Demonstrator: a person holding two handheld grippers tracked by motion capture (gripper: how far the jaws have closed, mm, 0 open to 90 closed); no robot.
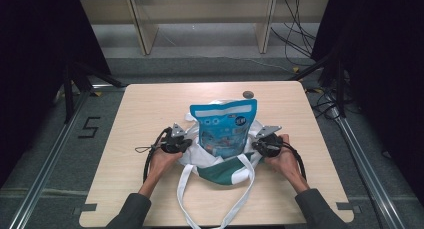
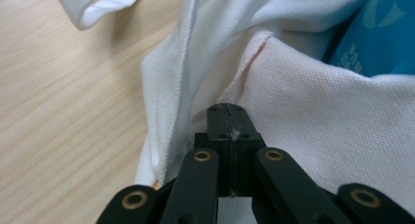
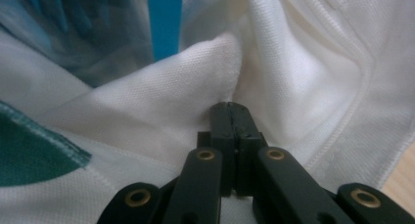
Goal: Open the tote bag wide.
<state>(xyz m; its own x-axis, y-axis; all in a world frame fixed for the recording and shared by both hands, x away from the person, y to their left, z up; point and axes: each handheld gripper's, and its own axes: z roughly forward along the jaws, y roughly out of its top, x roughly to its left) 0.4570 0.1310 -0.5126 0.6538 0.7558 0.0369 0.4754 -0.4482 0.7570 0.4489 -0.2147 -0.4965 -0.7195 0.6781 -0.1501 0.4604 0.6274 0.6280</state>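
One bag (image 1: pixel 220 166), one pouch (image 1: pixel 223 126), both grippers' (left (image 1: pixel 182 145), right (image 1: pixel 258 146)) fingers pinching bag cloth, wood bench (image 1: pixel 145 114), dark room.

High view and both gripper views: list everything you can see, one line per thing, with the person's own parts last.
White cloth tote bag with a green panel: one, white and green, middle of the table, straps trailing toward the near edge.
Blue printed plastic pouch: one, blue, standing upright in the bag's mouth.
Small round dark disc: one, grey, near the table's far edge.
Light wooden table: one, pale wood.
Wooden shelf frame: one, pale, beyond the table.
Left hand-held gripper: one, black, jaws shut on the bag's left rim.
Right hand-held gripper: one, black, jaws shut on the bag's right rim.
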